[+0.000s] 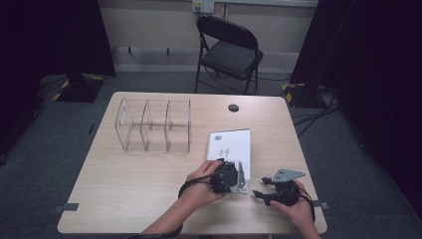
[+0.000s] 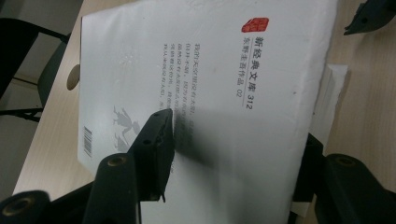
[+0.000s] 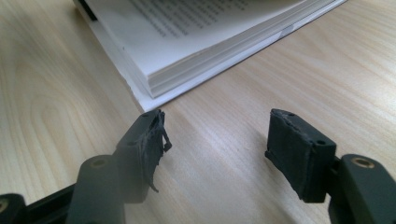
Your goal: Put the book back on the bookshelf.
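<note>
White paperback book (image 1: 230, 144) lies near the table's (image 1: 124, 199) front edge, left gripper (image 2: 233, 140) clamping its lifted cover, so raise that cover slowly while the right gripper's (image 3: 219, 140) 2 jaws, apart and empty, steady the pages.

I am sitting in what is looking like a recording studio or lab room set up for filming handwork. Black curtains (image 1: 54, 35) are hanging at both sides, and stand bases (image 1: 74, 87) marked with yellow-black tape are resting on the grey carpet (image 1: 40, 164). Cables (image 1: 313, 117) are trailing across the floor toward a wall socket (image 1: 203, 6). A lone black folding chair (image 1: 229, 50) is standing behind my plain wooden table (image 1: 124, 184), whose corners are marked with tape (image 1: 65, 207).
</note>
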Demonstrator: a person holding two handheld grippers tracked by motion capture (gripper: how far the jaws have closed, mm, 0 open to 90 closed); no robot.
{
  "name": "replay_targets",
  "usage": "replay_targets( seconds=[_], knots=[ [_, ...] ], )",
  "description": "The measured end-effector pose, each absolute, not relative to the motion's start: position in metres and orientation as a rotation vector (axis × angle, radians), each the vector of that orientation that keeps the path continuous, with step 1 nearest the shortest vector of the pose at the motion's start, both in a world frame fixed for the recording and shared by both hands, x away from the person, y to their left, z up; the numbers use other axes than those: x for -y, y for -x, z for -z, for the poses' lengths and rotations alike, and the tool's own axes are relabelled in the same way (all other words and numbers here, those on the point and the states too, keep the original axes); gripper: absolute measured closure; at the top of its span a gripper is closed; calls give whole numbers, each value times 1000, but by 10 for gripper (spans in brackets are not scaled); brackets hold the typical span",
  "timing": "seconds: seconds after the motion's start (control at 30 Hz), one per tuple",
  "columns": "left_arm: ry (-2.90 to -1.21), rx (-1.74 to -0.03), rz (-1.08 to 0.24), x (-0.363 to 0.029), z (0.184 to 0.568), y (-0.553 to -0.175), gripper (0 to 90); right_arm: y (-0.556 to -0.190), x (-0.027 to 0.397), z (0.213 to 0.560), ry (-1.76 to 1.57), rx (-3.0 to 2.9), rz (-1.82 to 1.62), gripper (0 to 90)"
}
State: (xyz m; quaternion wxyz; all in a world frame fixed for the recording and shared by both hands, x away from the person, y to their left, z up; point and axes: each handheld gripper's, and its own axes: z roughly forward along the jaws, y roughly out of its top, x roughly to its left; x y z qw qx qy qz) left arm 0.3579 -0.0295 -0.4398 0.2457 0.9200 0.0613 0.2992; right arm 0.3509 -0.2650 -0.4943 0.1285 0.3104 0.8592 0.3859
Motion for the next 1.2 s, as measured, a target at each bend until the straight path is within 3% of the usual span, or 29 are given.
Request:
replay_targets(
  seconds=[0.57,1.2],
  knots=[
    [-2613,-230,-728,40,409,-364,471,-353,248,495,-827,-2467,-1050,285],
    [-2649,-291,-676,43,389,-371,497,-352,240,497,-783,-2437,-1051,293]
  ],
)
